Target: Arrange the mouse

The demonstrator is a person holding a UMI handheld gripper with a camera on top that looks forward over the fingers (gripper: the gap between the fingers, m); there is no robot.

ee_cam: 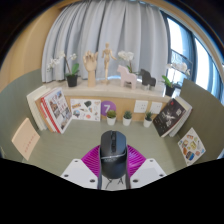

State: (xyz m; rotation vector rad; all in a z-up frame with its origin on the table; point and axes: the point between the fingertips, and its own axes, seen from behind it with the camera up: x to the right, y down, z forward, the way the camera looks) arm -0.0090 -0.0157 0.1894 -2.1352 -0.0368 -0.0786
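Note:
A dark grey computer mouse (112, 153) sits between my two fingers, whose magenta pads (93, 161) press against both of its sides. My gripper (112, 165) is shut on the mouse and holds it over the pale green table (60, 140). The mouse's nose points away from me, toward the back of the table.
Behind stand a leaning book rack (55, 108) at the left, a purple round sign (107, 106), small potted plants (111, 117), a wooden mannequin (92, 66) on a shelf and tilted books (170, 116) at the right. A card (27, 139) lies at left, a booklet (191, 146) at right.

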